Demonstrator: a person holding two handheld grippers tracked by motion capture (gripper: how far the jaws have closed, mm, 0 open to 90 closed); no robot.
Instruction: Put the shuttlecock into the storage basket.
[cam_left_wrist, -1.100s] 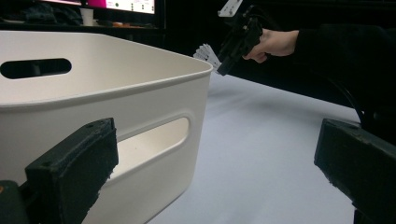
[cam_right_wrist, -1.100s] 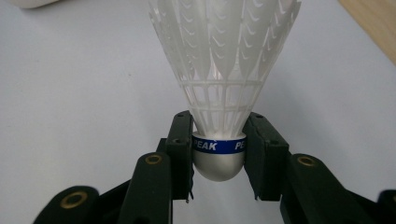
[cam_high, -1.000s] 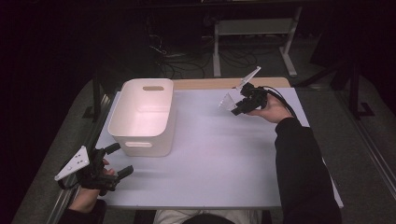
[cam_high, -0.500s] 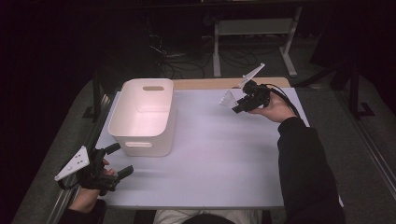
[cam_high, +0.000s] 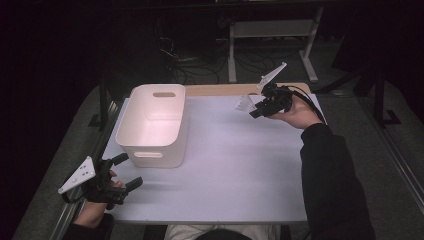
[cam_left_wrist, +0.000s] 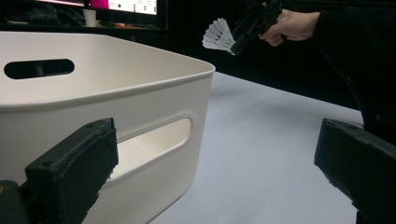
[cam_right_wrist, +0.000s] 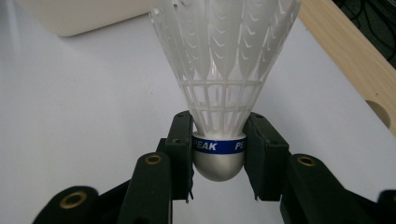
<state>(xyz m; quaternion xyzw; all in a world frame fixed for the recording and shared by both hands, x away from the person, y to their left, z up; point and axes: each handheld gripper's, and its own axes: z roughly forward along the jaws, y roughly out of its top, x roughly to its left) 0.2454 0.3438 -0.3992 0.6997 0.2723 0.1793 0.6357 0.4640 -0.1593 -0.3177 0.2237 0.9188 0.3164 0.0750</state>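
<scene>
A white plastic shuttlecock (cam_right_wrist: 224, 70) with a silver cap and a blue band stands skirt-forward between the jaws of my right gripper (cam_right_wrist: 218, 149), which is shut on its cap. In the high view this gripper (cam_high: 255, 112) hovers above the table's far right part, holding the shuttlecock (cam_high: 244, 103) with its skirt pointed left. A white handled bin (cam_high: 150, 155) sits at the left of the table, with nothing visible inside. My left gripper (cam_high: 131, 171) rests open by the front left corner, just before the bin (cam_left_wrist: 154, 102). The left gripper (cam_left_wrist: 215, 163) view catches the shuttlecock (cam_left_wrist: 217, 37) aloft beyond the bin's rim.
The white tabletop (cam_high: 235, 170) stretches between the bin and the right arm's dark sleeve (cam_high: 330, 180). A wooden strip (cam_high: 220, 90) runs along the far edge, with a hole in it (cam_right_wrist: 380, 112). A desk frame (cam_high: 270, 30) and cables stand on the floor behind.
My right gripper has drifted slightly right and toward the far edge with the shuttlecock still held. The left gripper and the bin have stayed put.
</scene>
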